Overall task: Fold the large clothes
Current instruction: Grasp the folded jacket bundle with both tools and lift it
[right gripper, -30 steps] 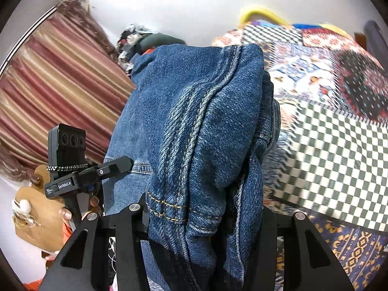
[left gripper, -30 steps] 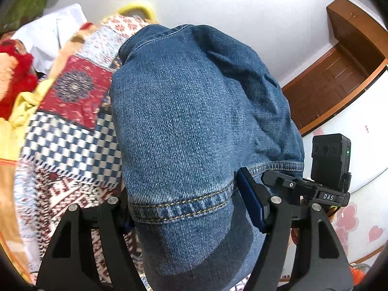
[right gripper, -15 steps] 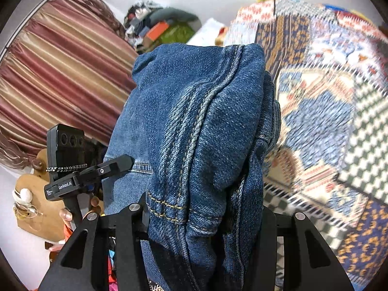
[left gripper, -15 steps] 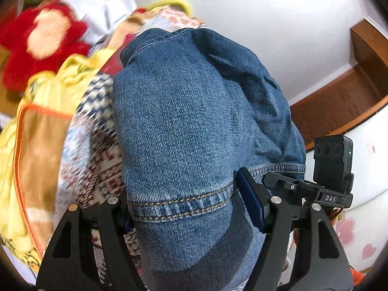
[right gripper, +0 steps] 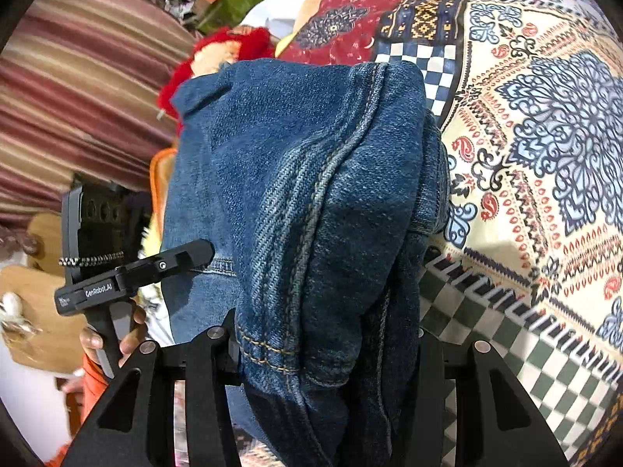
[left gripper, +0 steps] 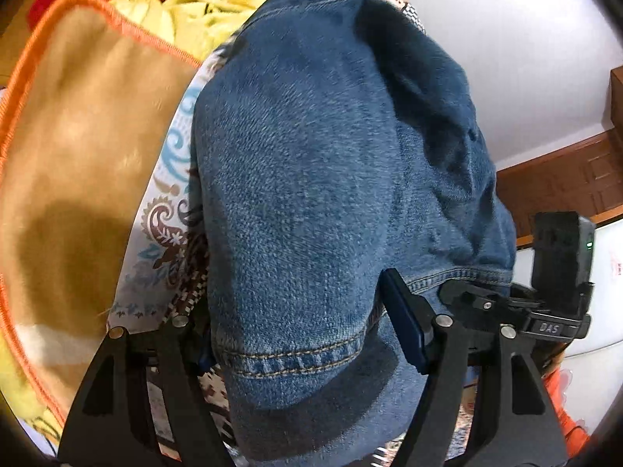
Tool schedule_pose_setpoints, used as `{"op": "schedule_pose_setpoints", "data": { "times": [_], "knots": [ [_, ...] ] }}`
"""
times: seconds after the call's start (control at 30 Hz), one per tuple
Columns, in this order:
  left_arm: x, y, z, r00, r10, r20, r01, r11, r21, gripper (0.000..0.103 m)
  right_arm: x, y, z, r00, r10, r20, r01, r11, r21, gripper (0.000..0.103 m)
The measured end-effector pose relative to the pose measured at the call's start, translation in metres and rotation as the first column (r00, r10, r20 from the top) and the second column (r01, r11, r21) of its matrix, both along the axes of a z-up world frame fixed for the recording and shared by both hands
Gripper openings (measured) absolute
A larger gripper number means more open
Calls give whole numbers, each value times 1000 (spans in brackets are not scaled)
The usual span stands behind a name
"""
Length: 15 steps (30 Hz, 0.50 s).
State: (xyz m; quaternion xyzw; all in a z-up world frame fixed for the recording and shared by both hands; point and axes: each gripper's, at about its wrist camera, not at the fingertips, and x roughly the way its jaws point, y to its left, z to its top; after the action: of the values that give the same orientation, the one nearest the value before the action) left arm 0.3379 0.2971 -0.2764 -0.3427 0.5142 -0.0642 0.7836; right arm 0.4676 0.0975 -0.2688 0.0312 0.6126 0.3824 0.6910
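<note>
A pair of blue denim jeans (left gripper: 331,179) fills the middle of both views, bunched and draped over the fingers. My left gripper (left gripper: 300,334) is shut on the hemmed edge of the jeans. My right gripper (right gripper: 327,350) is shut on a thick seamed fold of the same jeans (right gripper: 311,202). Both hold the jeans up above the patchwork bedspread (right gripper: 545,155). The right gripper shows at the right of the left wrist view (left gripper: 545,311), and the left gripper at the left of the right wrist view (right gripper: 117,272). The fingertips are hidden by cloth.
A tan blanket with an orange border (left gripper: 78,155) lies at the left, with yellow cloth (left gripper: 187,19) and a red plush toy (right gripper: 218,50) beyond. A striped curtain (right gripper: 78,78) hangs at the left. A wooden cabinet (left gripper: 564,179) stands by the white wall.
Both grippers have tilted downward and moved toward the bed with the jeans still held. The blanket and bedspread now fill more of the views; the wall has receded.
</note>
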Motion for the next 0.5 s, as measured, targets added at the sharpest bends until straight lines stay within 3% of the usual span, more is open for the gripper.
{"op": "schedule_pose_setpoints", "data": {
  "times": [0.13,0.23,0.37,0.5],
  "knots": [
    [-4,1,-2,1000,3,16,-3,1000,9,76,2,6,-2,1000,18,17,-18,1000,-23,52],
    [-10,-4,7,1000,2,25,-4,998,67,77,4,4,-3,1000,11,13,-11,999,-31,56],
    [-26,-17,32,999,-16,45,7,979,204,76,-6,-6,12,999,10,49,-8,999,-47,57],
    [-48,-36,61,994,-58,90,20,928,373,76,-20,-12,38,980,42,196,-20,993,-117,57]
  ]
}}
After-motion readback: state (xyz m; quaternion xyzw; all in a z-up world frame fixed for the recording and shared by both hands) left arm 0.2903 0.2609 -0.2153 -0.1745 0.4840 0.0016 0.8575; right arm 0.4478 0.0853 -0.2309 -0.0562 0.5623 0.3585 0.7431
